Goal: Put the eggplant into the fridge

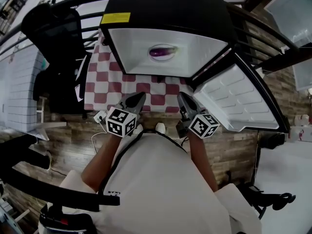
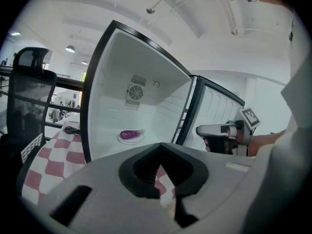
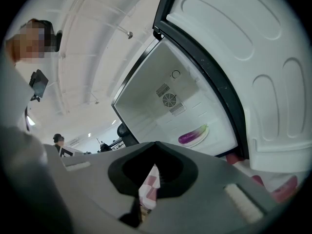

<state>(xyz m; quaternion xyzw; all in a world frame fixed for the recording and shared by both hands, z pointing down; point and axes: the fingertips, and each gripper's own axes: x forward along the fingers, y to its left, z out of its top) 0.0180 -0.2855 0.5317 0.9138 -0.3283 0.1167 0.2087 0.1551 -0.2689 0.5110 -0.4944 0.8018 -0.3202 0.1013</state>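
**Crops, occlusions, blur**

Left gripper point(image 2: 161, 149) body hides most of the checkered cloth point(image 2: 46, 162) below its jaws. Fridge door point(image 3: 273, 82) runs off-frame right of the right gripper point(image 3: 155, 146) jaws. Eggplant point(image 2: 129, 134) beyond the left jaws is blurry. People point(image 2: 54, 113) far left of them are too small to tell.

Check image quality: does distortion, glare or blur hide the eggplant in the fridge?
Head view: heavy fisheye bows the fridge walls; eggplant small but sharp, no glare. Left gripper view: dark vignetted corners, left tool soft up close, eggplant readable. Right gripper view: frame tilted, same vignette, eggplant crisp.
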